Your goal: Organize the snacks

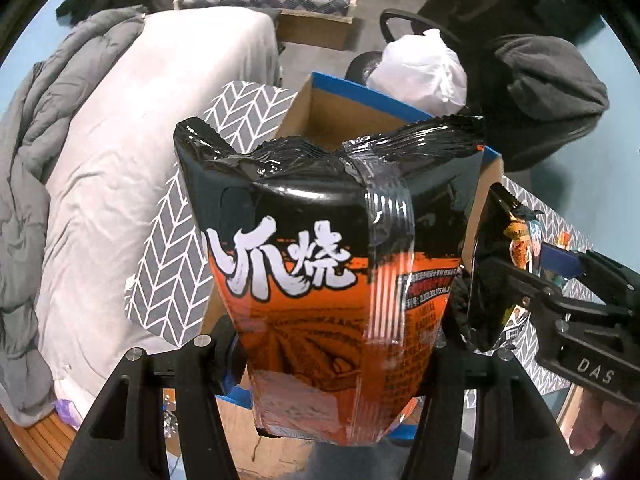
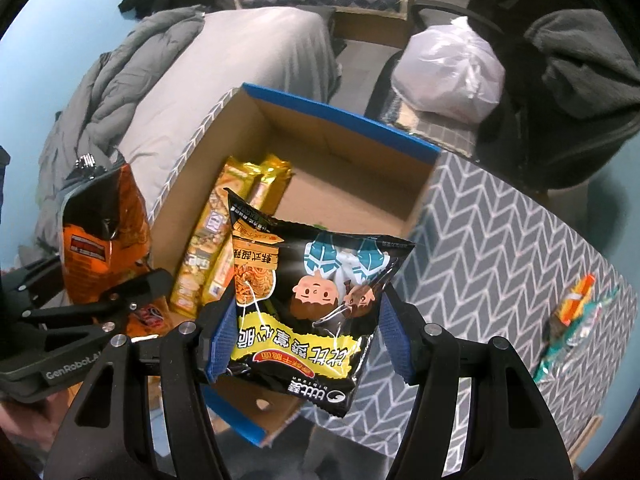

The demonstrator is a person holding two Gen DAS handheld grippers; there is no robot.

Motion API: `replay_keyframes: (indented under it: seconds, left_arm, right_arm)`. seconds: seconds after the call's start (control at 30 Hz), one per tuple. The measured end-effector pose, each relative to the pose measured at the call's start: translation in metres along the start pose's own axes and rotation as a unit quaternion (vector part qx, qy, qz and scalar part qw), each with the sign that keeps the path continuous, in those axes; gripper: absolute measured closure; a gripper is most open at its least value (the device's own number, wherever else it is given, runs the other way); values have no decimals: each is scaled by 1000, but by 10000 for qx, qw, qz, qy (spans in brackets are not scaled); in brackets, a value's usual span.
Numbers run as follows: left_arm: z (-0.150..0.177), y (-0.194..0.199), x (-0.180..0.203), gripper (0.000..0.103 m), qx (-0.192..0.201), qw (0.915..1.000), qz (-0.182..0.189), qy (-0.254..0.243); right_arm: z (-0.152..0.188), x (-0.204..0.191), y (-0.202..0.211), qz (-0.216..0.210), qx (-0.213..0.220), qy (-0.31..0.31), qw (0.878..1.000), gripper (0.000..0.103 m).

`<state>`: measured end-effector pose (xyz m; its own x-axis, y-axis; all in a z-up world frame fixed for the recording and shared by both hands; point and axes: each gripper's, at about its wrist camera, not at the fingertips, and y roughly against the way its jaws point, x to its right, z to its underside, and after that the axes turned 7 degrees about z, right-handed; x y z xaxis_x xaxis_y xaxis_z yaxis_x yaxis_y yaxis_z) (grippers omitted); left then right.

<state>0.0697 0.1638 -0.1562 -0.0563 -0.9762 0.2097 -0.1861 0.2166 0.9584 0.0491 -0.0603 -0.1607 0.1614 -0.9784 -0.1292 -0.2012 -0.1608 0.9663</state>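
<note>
only the right wrist view shows gold packets [image 2: 224, 236] in the box [image 2: 340, 120] on the chevron cloth [image 2: 500, 248], left gripper [image 1: 340, 344] clamping an orange bag [image 1: 320, 260], right gripper [image 2: 308, 332] clamping a black packet [image 2: 312, 300]

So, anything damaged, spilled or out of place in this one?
Mostly tidy. One oddity: the orange bag in the left gripper has clear tape running down from its crumpled top, as if resealed. A small snack packet lies alone on the patterned cover, outside the box. Nothing spilled.
</note>
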Motion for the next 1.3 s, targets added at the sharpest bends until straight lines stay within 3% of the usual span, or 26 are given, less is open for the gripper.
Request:
replay_keyframes:
  seconds: [0.3, 0.53, 0.73, 1.3]
  left_arm:
    - [-4, -12, -10, 42, -158, 9997, -9, 186]
    - [-8, -9, -8, 30, -122, 9998, -14, 185]
    - [-11, 1, 0, 30, -43, 9998, 50, 185]
    - [-7, 19, 72, 25, 51, 9988, 79, -478]
  right_arm:
    - [-13, -10, -14, 24, -127, 49, 9999, 38]
    - [-16, 1, -6, 109, -16, -119, 9999, 28]
    - [-14, 13, 2, 144, 19, -274, 9995, 28]
    - [17, 70, 34, 519, 187, -502, 9972, 24]
